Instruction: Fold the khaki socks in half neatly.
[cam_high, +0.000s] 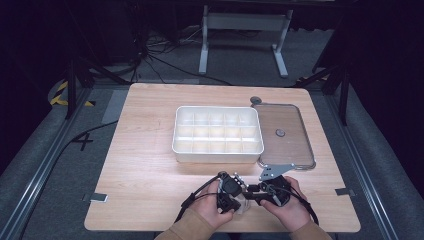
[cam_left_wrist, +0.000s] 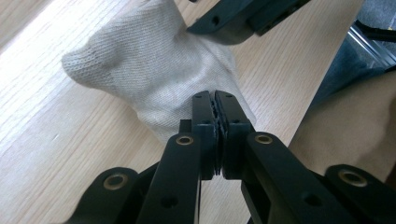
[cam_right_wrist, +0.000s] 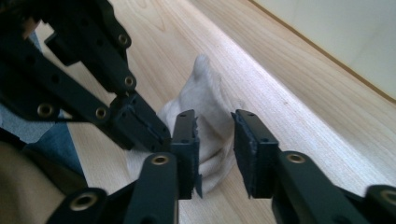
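high view: we see both hands at the near edge of the wooden bench, each holding a claw, the two tips meeting over a small pale sock that lies on the wood between them. the left claw comes in from the left, the right claw from the right, with its grey three-cornered plate on top.

in the left gripper view we find the left claw with its jaws pressed together, and the knit fabric of the sock pinched between the pads at its near edge. the rest of the sock spreads flat on the bench beyond the tips, and the other claw's dark jaw lies over its far end.

in the right gripper view the right claw stands part open, a clear gap between its pads. the sock lies in and beyond that gap; the left-hand pad sits right against the cloth, the other stands off it, so we count no grip here.

further back on the bench, well apart from the sock, sit a white compartment box and, just beside it to the right, a clear lid lying flat.
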